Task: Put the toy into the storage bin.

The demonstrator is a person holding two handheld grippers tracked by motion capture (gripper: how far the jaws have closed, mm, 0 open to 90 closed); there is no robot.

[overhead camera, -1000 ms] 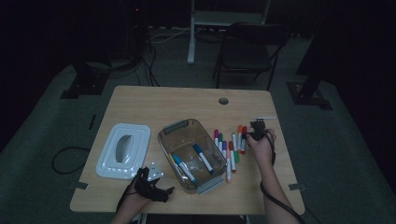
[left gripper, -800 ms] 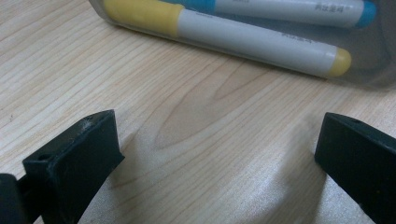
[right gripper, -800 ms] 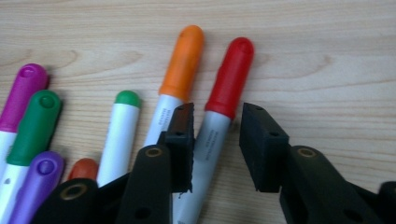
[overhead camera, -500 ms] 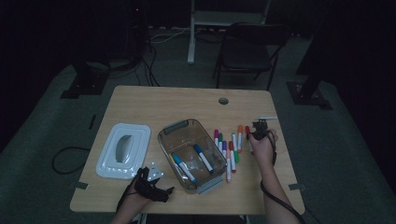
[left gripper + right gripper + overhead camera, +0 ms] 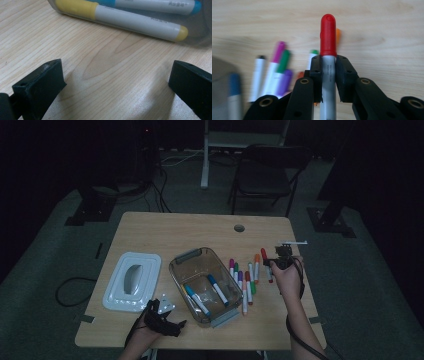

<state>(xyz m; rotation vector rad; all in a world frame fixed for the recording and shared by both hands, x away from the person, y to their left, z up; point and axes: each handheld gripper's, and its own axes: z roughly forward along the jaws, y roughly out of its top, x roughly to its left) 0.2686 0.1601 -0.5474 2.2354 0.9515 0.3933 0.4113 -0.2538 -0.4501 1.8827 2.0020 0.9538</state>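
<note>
Right gripper (image 5: 328,66) clenched on red marker (image 5: 328,35), left gripper (image 5: 115,82) released near table's front edge; could twist loose, gripped near cap.

The right hand-held gripper (image 5: 328,75) has just closed its jaws on the red marker (image 5: 327,37) and lifted it off the surface, right of centre in the high view.

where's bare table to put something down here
Bare wood runs along the far edge of the table, beyond the white lid and clear bin. It is crowded where the loose markers lie right of the bin.
</note>
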